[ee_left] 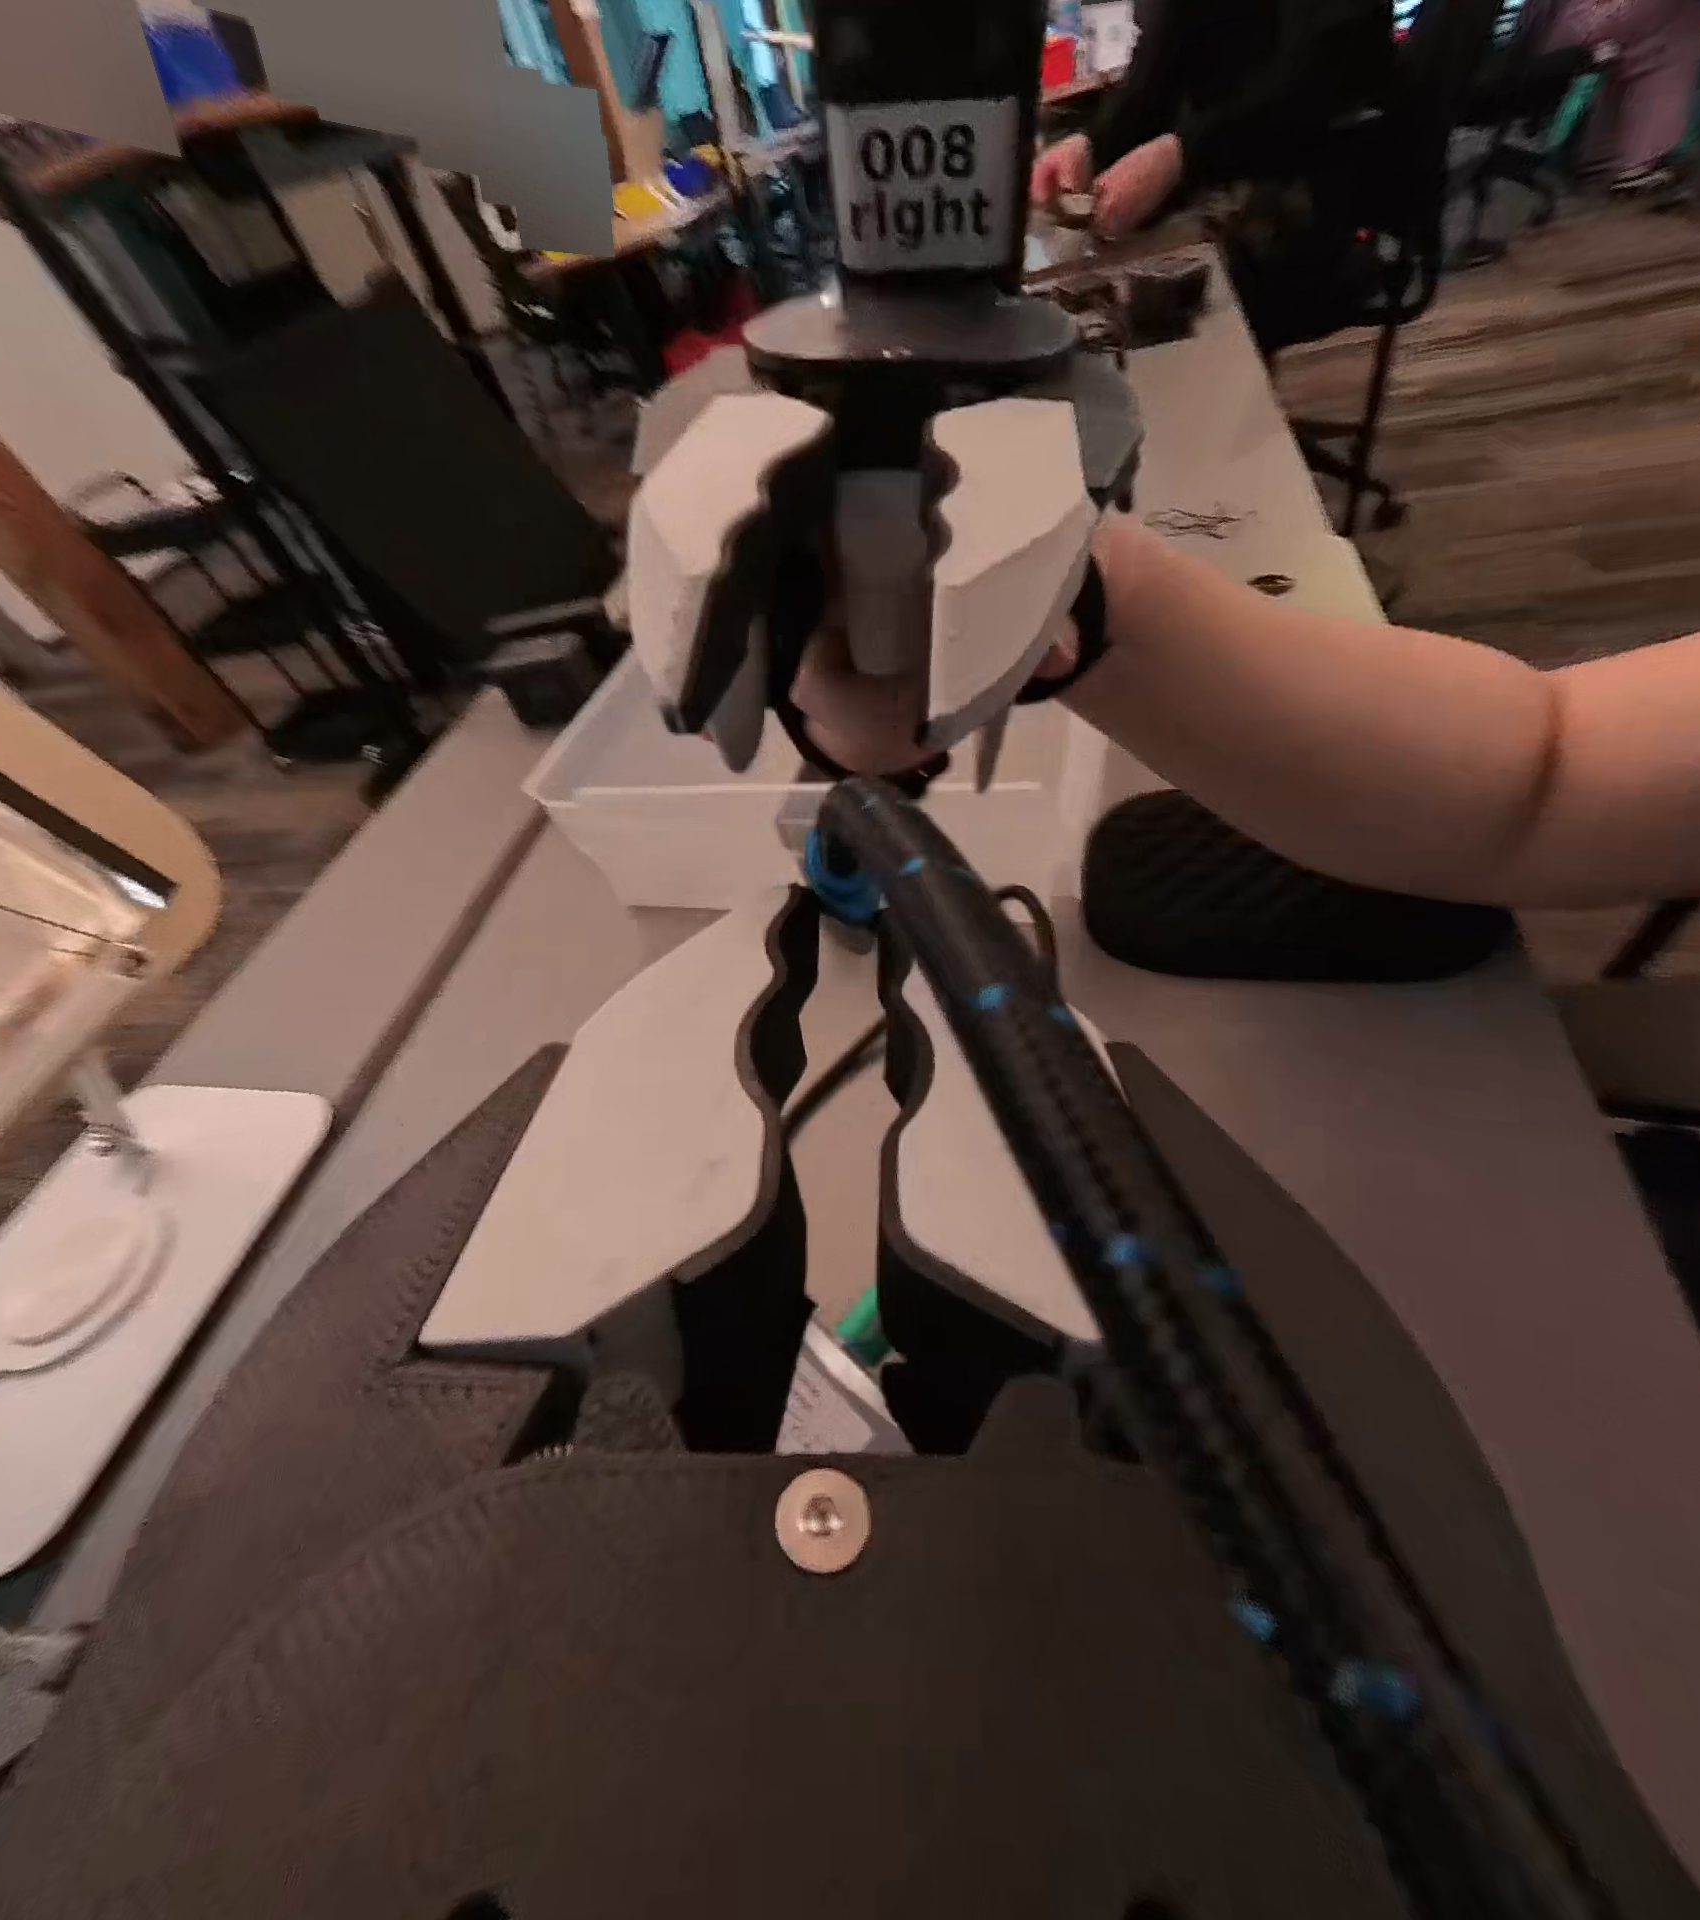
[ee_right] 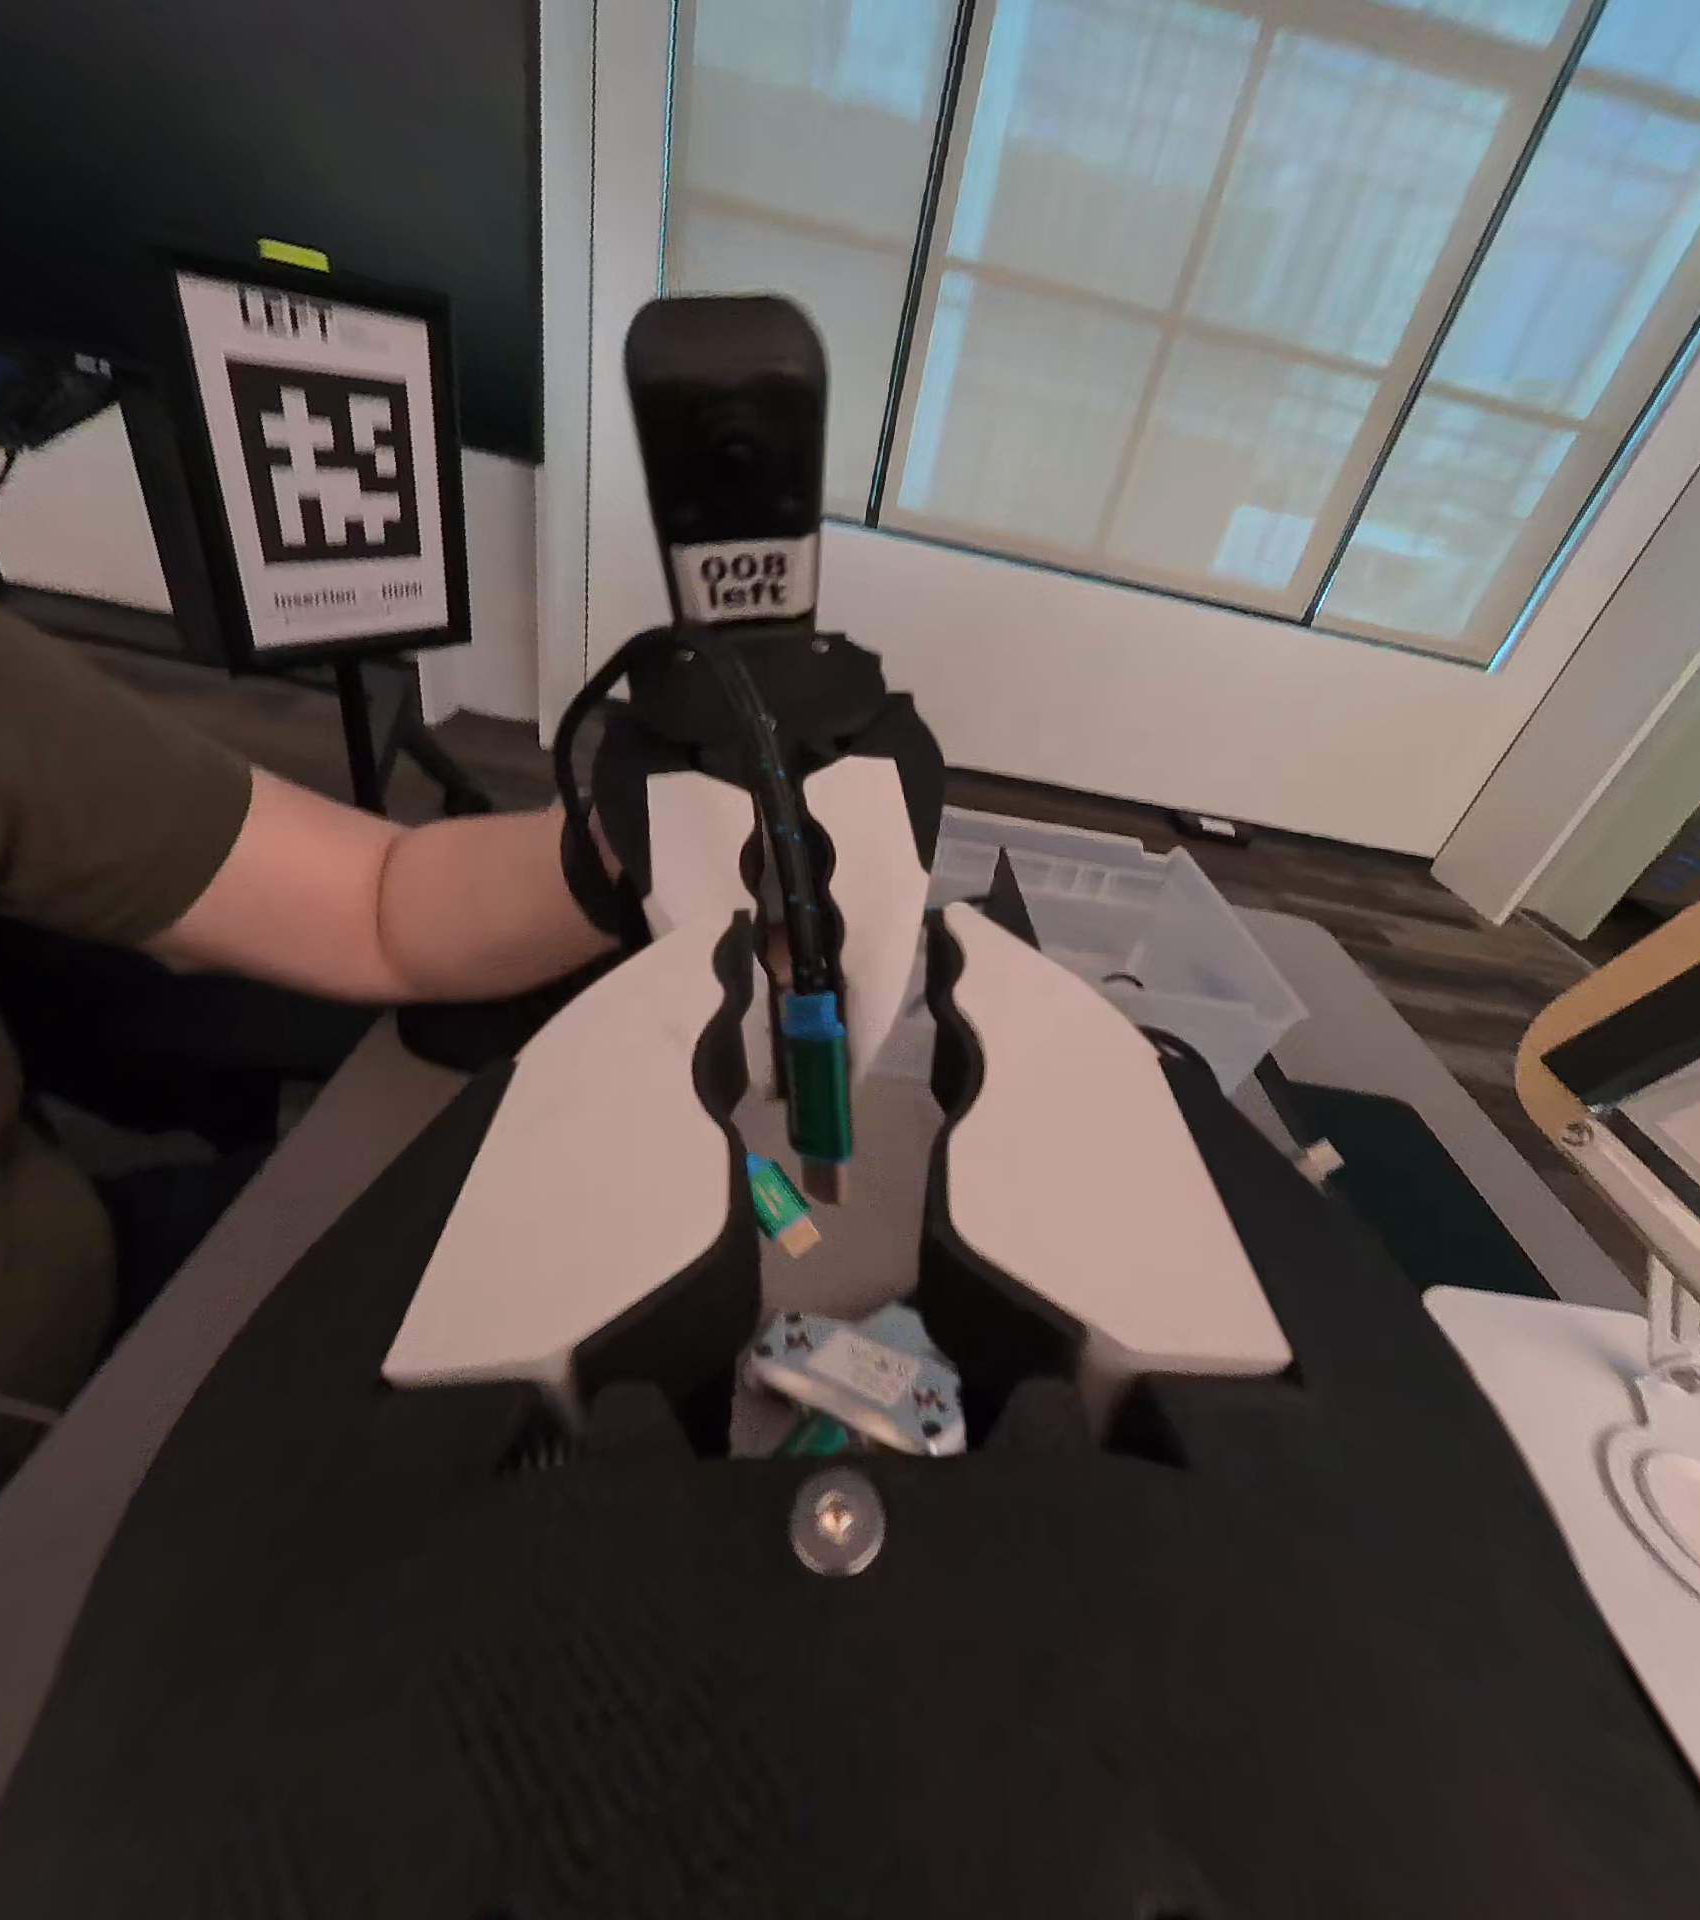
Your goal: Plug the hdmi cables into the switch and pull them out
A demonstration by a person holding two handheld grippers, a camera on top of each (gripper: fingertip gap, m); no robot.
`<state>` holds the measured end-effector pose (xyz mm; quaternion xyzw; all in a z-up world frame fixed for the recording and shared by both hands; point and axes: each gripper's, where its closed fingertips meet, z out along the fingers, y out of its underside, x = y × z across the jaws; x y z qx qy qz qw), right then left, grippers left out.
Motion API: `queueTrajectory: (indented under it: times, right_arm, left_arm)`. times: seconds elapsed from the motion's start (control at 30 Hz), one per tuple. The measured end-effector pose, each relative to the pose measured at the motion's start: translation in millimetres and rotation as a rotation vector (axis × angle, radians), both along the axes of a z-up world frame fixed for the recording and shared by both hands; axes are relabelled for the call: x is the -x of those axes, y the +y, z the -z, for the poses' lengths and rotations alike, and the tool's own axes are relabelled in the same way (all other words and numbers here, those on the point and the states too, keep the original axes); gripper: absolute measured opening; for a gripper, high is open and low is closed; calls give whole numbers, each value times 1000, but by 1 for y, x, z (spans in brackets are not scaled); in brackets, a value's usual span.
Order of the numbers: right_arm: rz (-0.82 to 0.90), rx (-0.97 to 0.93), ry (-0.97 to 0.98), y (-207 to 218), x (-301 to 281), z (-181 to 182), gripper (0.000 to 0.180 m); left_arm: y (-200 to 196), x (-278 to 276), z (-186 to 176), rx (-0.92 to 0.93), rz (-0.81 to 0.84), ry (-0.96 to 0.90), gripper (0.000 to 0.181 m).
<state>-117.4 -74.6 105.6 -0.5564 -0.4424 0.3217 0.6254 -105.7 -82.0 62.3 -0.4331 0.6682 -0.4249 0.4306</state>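
Note:
My left gripper [ee_left: 846, 920] is shut on a black braided HDMI cable [ee_left: 1033, 1049], just behind the blue collar [ee_left: 841, 883] of its plug. The right wrist view shows the left gripper [ee_right: 799, 977] facing me. The green plug [ee_right: 815, 1081] hangs from its tips above the table. My right gripper [ee_right: 838, 925] is open. Its fingers stand wide on either side of the plug and do not touch it. It also shows in the left wrist view [ee_left: 841, 727]. A second green plug [ee_right: 778, 1205] lies on the table. The switch [ee_right: 856, 1371] lies below, between my right fingers.
A clear plastic bin [ee_left: 680, 821] stands on the grey table; it also shows in the right wrist view [ee_right: 1137, 935]. A black pad [ee_left: 1272, 894] lies under the person's forearm. A white monitor base [ee_right: 1656, 1507] is at the table's side. A marker board [ee_right: 326, 468] stands behind.

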Motion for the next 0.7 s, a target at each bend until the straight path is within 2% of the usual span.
queueTrajectory:
  times: [0.37, 0.4, 0.43, 0.5, 0.57, 0.6, 0.7]
  right_arm:
    - [3, 81, -331, -8, 5, 47, 32]
    - [13, 83, -365, -6, 8, 53, 28]
    - [18, 89, -404, -6, 10, 58, 10]
    - [23, 147, -443, -6, 9, 65, 7]
    - [47, 189, -394, -2, 4, 58, 7]
    - [27, 214, -360, -4, 1, 55, 7]
    - [57, 303, -225, 3, -14, 41, 6]
  left_arm:
    - [-12, -10, 45, 80, 82, 209, 11]
    - [-14, -10, 48, 80, 91, 225, 12]
    - [-16, -10, 52, 76, 101, 238, 12]
    - [-15, -11, 56, 50, 97, 245, 12]
    - [-2, -14, 48, 47, 37, 188, 11]
    - [11, -15, 38, 66, -31, 136, 17]
    - [76, -1, 8, 67, -339, -10, 32]
